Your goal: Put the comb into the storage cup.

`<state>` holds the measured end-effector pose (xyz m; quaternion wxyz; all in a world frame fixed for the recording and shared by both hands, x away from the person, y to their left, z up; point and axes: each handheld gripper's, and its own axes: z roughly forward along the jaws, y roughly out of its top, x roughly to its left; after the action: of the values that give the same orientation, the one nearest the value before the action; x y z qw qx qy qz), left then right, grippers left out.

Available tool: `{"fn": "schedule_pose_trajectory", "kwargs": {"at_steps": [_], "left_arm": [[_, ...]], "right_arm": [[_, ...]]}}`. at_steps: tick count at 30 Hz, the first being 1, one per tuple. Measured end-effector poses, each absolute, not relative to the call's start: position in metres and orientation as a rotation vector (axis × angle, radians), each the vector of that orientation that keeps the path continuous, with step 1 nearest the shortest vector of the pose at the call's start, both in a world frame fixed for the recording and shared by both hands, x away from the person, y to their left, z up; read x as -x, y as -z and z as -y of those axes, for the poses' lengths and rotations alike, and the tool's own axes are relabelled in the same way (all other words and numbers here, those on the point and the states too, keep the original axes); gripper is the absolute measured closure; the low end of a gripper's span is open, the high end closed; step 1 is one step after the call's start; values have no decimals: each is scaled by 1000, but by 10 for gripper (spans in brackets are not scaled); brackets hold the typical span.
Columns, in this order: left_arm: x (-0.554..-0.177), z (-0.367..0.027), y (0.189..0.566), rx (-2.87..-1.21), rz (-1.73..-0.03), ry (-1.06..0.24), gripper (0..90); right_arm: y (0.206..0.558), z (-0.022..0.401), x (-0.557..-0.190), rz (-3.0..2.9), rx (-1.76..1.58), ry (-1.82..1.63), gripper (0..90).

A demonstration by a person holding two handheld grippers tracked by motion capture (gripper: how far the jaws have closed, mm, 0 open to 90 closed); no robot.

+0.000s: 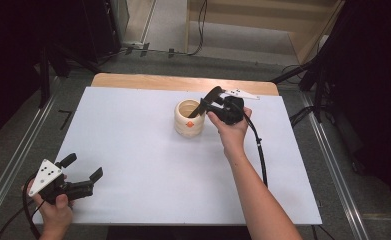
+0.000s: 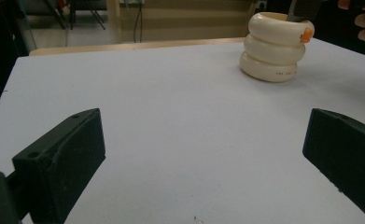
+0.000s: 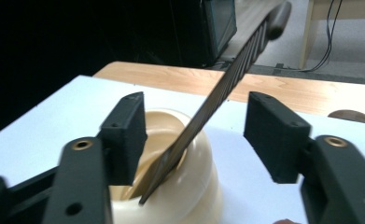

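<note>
a dark comb (image 3: 227,84) is being left leaning in the cream holder (image 1: 189,119), slanting up between the released right gripper (image 3: 194,135) jaws.

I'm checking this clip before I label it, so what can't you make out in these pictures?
- Bottom end of the dark tool: hidden inside the cream holder, right gripper view.
- The tool's kind: its top is blurred there, and too small in the high view.
- Red print on the holder: too small to read, left gripper view.
- Orange mark on the rim: blurred, left gripper view.
</note>
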<state>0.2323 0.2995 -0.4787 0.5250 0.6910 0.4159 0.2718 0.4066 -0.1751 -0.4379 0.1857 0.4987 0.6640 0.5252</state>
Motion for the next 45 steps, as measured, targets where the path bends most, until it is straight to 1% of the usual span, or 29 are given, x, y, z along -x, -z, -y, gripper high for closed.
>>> {"fn": "schedule_pose_trajectory", "kwargs": {"at_steps": [4,5,8,9,19,45], "left_arm": [[-232,-299,479,-1653,-997,-651,0],[-232,-299,479,-1654,-1000,-654,0],[-232,-299,479,-1651,-999,-653,0],[-232,-299,479,-1651,-999,-654,0],[-232,-299,479,-1655,-993,-653,0],[-232,-298,479,-1662,-993,-660,0]], "right_arm": [[433,177,-403,-1883,-1414,-1473,176],[432,178,-402,-1888,-1410,-1476,113],[425,178,-396,-1891,-1364,-1443,56],[423,178,-393,-1900,-1343,-1432,0],[416,184,-376,-1928,-1238,-1396,0],[434,219,-329,-1926,-1166,-1399,0]]}}
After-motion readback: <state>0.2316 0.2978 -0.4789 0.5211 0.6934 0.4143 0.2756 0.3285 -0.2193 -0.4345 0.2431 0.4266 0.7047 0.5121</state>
